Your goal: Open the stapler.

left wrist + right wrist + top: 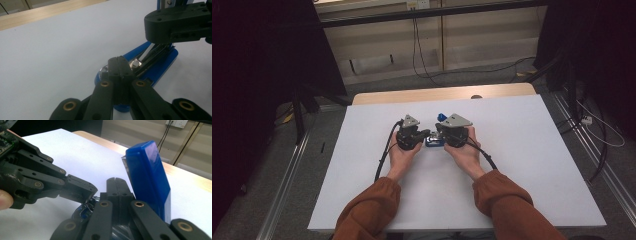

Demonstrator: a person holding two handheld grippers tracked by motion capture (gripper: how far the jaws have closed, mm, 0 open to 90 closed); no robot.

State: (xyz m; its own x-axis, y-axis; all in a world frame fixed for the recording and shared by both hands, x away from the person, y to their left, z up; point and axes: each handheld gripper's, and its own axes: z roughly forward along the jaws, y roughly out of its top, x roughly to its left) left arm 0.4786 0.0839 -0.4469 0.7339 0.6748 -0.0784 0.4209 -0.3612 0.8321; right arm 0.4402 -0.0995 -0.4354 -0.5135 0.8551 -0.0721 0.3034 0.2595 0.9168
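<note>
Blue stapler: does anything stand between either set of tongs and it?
Nothing visible does. Both tongs are already at the blue stapler: the left tongs sit closed at its front end, and the right tongs sit closed just below its raised blue top.

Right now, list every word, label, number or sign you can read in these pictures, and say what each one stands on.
None can be read.
Blue stapler: plain blue top, no print seen.
Left gripper and right gripper: black jaws, bare of markings.
White table: blank.
Wall socket: too small and blurred to show any text.
</note>
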